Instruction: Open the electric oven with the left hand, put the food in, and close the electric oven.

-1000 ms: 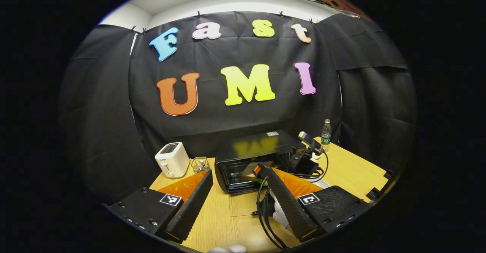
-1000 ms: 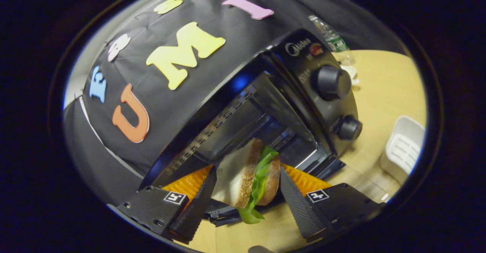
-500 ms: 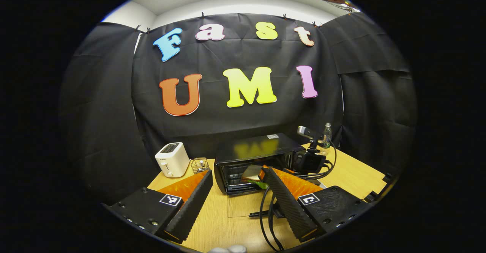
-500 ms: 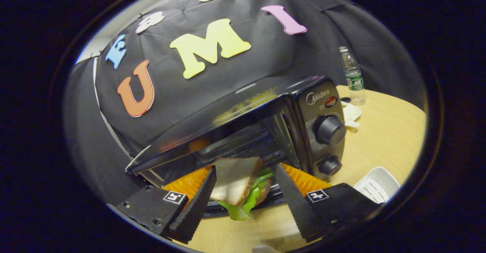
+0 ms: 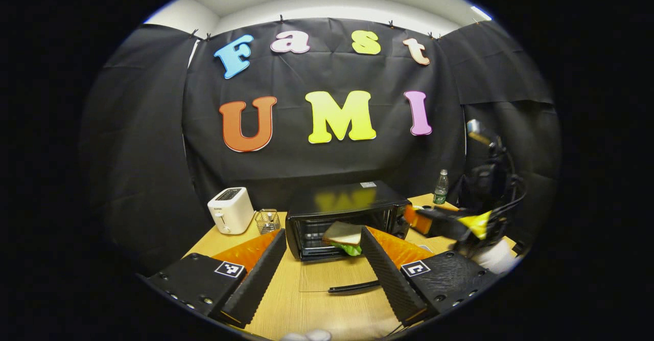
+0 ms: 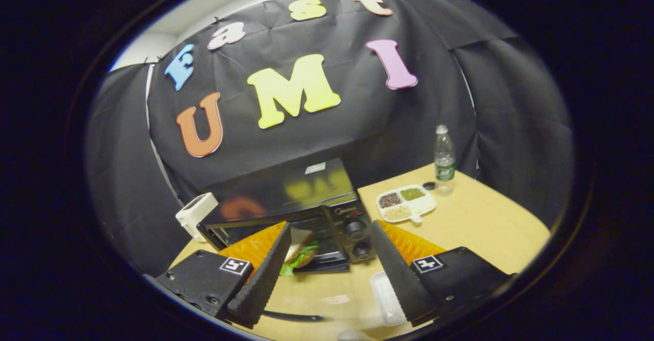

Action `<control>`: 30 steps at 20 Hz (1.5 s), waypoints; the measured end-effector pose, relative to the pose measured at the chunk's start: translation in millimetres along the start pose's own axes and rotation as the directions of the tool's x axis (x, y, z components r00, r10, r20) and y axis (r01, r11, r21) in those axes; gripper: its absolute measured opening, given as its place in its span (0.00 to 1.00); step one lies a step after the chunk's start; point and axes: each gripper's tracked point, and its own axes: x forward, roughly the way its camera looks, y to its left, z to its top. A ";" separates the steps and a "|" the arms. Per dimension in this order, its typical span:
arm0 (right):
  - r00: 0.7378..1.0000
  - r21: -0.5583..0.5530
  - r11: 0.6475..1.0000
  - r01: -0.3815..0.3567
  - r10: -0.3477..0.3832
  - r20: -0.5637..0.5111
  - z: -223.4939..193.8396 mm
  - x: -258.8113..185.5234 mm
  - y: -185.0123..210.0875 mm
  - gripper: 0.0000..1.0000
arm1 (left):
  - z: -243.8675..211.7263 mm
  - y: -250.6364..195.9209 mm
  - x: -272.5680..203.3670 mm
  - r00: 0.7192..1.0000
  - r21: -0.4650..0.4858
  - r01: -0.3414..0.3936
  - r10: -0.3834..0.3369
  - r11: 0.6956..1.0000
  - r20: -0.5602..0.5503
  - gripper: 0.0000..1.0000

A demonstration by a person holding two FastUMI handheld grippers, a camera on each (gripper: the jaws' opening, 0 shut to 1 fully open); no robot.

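Two tools point(image 5: 317, 279) point(image 6: 327, 285) gaping wide, empty; triangular sandwich point(image 5: 343, 237) inside boxy glossy oven point(image 5: 345, 218), glass door point(image 5: 332, 275) flat down.

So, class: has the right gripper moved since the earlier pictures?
Yes. In the left gripper view the right gripper has pulled back rightward from the oven, leaving the sandwich inside.

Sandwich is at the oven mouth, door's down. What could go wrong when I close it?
The sandwich sits at the oven front, lettuce overhanging; the closing door may pinch or shove it. The door handle lies low over the table, so the open left tongs could slip off it.
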 end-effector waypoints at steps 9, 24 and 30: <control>0.994 -0.182 0.980 0.083 -0.070 0.080 74.2 -120.9 -102.5 0.96 | -94.1 -42.9 14.9 0.988 -0.046 -0.005 -0.002 0.999 -0.155 0.96; 0.995 -0.242 0.966 0.095 -0.081 0.066 98.2 -179.2 -143.1 0.96 | -226.5 -88.0 61.4 0.925 -0.095 -0.050 0.010 0.994 -0.380 0.96; 0.995 -0.272 0.958 0.092 -0.081 0.053 100.2 -177.6 -143.0 0.97 | -242.0 -84.3 75.0 0.916 -0.100 -0.077 0.031 0.992 -0.400 0.96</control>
